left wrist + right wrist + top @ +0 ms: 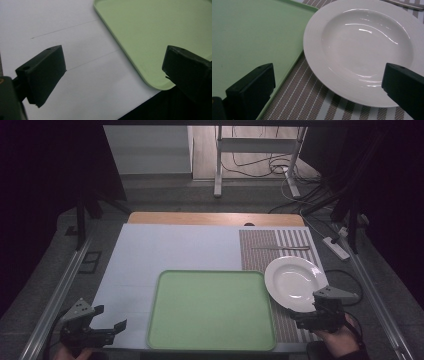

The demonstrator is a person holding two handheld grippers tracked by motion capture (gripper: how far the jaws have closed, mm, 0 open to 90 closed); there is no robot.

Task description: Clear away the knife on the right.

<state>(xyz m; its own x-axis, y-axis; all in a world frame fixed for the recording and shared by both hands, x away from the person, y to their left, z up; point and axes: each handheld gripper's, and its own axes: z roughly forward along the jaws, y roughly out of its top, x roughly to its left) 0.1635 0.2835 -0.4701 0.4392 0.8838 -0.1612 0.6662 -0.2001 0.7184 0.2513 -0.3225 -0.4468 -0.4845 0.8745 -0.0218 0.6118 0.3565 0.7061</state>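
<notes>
I have the right gripper (pixel 320 312) hovering at the near rim of the white plate (pixel 292 281), its jaws spread wide with nothing between them. The plate sits on the striped placemat (pixel 260 247), its left edge overlapping the corner of the green tray (pixel 211 310). My left gripper (pixel 102 322) hangs over the white tabletop (pixel 170 250) just left of the tray, jaws wide apart and empty. A piece of cutlery (pixel 280 248) lies on the placemat beyond the plate.

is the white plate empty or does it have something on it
Empty: the white plate shows a bare glossy bowl in the right gripper view, resting on the striped mat.
</notes>
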